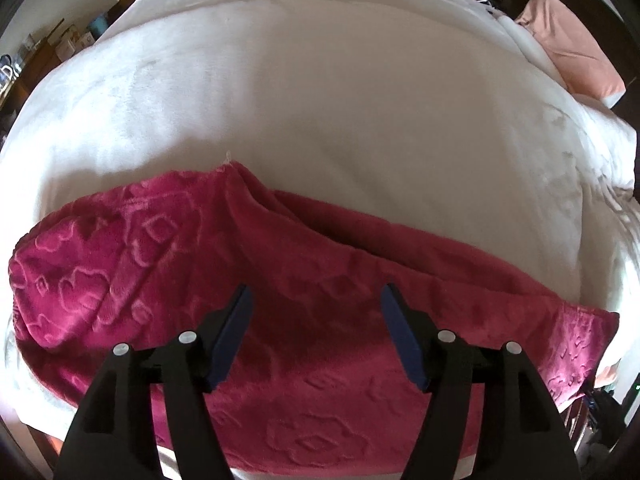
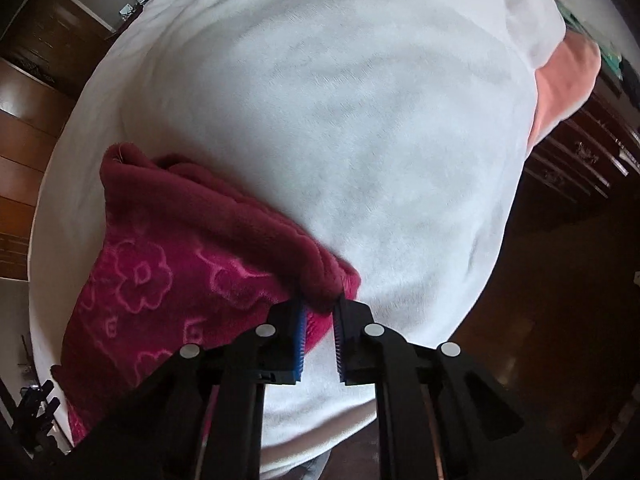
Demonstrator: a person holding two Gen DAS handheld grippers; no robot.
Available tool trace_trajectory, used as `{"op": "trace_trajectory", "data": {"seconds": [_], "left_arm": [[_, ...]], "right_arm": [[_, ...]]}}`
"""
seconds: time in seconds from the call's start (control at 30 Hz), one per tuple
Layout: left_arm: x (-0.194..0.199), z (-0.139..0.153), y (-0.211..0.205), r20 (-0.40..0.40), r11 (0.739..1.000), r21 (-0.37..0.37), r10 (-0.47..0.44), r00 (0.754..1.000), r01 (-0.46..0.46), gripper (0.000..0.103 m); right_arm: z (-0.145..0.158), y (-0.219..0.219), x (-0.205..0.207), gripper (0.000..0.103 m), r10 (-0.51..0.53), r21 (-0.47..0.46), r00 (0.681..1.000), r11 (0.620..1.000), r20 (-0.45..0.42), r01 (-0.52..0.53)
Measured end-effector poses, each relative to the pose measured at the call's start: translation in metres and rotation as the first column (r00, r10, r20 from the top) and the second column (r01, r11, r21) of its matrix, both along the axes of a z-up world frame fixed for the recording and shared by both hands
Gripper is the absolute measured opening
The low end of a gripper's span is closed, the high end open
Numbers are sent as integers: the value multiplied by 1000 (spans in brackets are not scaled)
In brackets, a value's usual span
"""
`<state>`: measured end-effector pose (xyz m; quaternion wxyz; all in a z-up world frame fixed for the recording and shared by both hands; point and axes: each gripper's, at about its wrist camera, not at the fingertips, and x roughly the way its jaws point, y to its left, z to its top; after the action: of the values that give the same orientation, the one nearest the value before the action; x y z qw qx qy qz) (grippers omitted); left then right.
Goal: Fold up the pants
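The pants point(image 1: 280, 304) are dark pink fleece with an embossed flower pattern. They lie spread across the near part of a bed under a white blanket point(image 1: 340, 100). My left gripper point(image 1: 316, 294) is open above the middle of the pants and holds nothing. In the right wrist view the pants point(image 2: 172, 280) lie at the left. My right gripper point(image 2: 320, 308) is closed on a bunched edge of the pants at their right end, with the fabric pinched between its fingertips.
A peach pillow point(image 1: 572, 48) lies at the far right of the bed and also shows in the right wrist view point(image 2: 564, 88). Dark wooden furniture point(image 2: 580, 160) stands to the right of the bed. A wooden floor point(image 2: 24, 128) lies beyond the left side.
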<state>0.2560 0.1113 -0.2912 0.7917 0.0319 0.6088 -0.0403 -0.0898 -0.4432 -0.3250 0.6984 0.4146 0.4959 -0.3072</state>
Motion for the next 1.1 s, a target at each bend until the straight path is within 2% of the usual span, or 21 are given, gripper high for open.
{"op": "trace_trajectory", "data": {"seconds": [0.07, 0.1, 0.13, 0.2, 0.33, 0.5, 0.57, 0.63, 0.7, 0.73, 0.8, 0.97, 1.1], "left_arm": [[-5, 0, -2, -6, 1000, 8, 2, 1000, -2, 67], [-9, 0, -3, -9, 1000, 11, 2, 1000, -2, 67], [-14, 0, -3, -9, 1000, 13, 3, 1000, -3, 67], [-26, 1, -3, -10, 1000, 14, 7, 1000, -7, 67], [-44, 1, -3, -15, 1000, 13, 19, 1000, -18, 67], [-65, 6, 0, -16, 1000, 8, 10, 1000, -10, 69], [-69, 9, 1, -15, 1000, 4, 2, 1000, -2, 76], [-71, 15, 9, -13, 1000, 1, -2, 1000, 2, 77], [-74, 17, 18, -15, 1000, 2, 4, 1000, -4, 77], [-77, 19, 21, -16, 1000, -1, 8, 1000, -8, 77], [-78, 20, 32, -19, 1000, -9, 18, 1000, -18, 77], [-66, 23, 60, -17, 999, -31, 36, 999, -36, 77], [-56, 22, 89, -27, 997, -62, 47, 999, -48, 77]], "right_arm": [[-4, 0, -5, 15, 28, 21, 999, 999, 31, -28], [-7, 0, -7, 27, 34, 28, 999, 999, 42, -35], [-8, -1, -10, 51, 29, 42, 998, 999, 53, -31], [-8, -4, -20, 68, -7, 69, 994, 998, 109, -1], [-17, -6, -29, 68, -32, 155, 984, 988, 175, 5], [-40, -10, -15, 68, -53, 223, 981, 975, 188, 10], [-49, -16, -9, 63, -73, 242, 979, 970, 189, 25], [-54, -15, -4, 45, -93, 263, 980, 964, 176, 44], [-55, -8, 4, 32, -93, 271, 980, 962, 178, 42], [-52, -5, 5, 24, -85, 259, 981, 965, 172, 38], [-42, 2, 11, 16, -51, 226, 985, 974, 166, 12], [5, 20, 11, 14, 35, 147, 974, 987, 224, -69], [57, 58, 23, 14, 131, 83, 945, 983, 301, -162]]}}
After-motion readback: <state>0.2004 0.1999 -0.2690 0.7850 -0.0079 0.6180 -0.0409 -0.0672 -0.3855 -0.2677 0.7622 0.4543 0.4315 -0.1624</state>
